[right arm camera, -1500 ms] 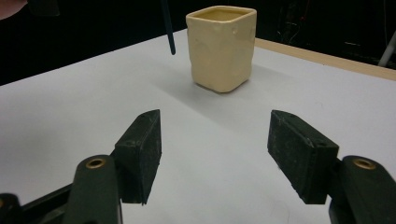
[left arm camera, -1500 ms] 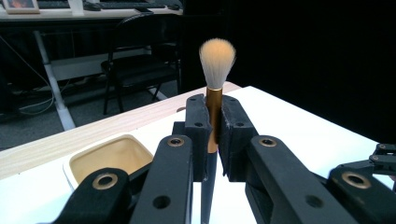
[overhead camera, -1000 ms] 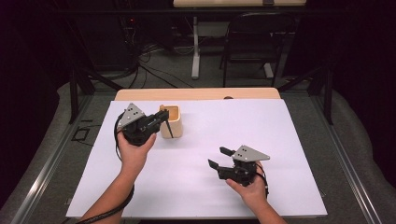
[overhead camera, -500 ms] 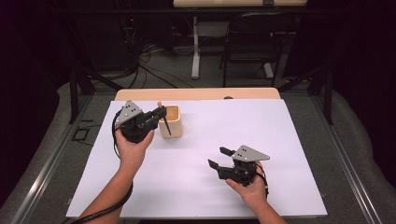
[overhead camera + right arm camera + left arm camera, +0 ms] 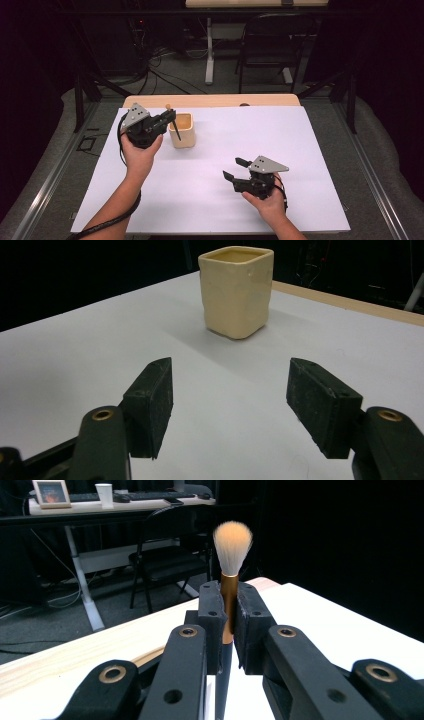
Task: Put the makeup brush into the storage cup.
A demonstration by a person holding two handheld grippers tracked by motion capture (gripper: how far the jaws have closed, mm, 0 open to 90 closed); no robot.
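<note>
A cream square cup [image 5: 182, 129] [image 5: 236, 290] stands on the white sheet, left of centre. My left gripper [image 5: 170, 118] [image 5: 228, 614] is held above the table just left of the cup, shut on a makeup brush [image 5: 172, 125] [image 5: 230, 582]. The brush has a gold ferrule, a dark handle and a pale bristle tuft that points up, while the handle hangs beside the cup's left rim. Lower right on the sheet, my right gripper [image 5: 235, 169] [image 5: 240, 405] rests open, nothing between its jaws, pointing toward the cup.
The white sheet [image 5: 310, 150] covers most of a wooden table [image 5: 215, 100]. Behind the table stand a black folding chair [image 5: 270, 47] and a desk leg with cables on the floor. A desk with a cup and a picture frame [image 5: 50, 492] is farther back.
The left gripper with the brush has shifted slightly right and up, toward the cup's rim. The right gripper has stayed put.
</note>
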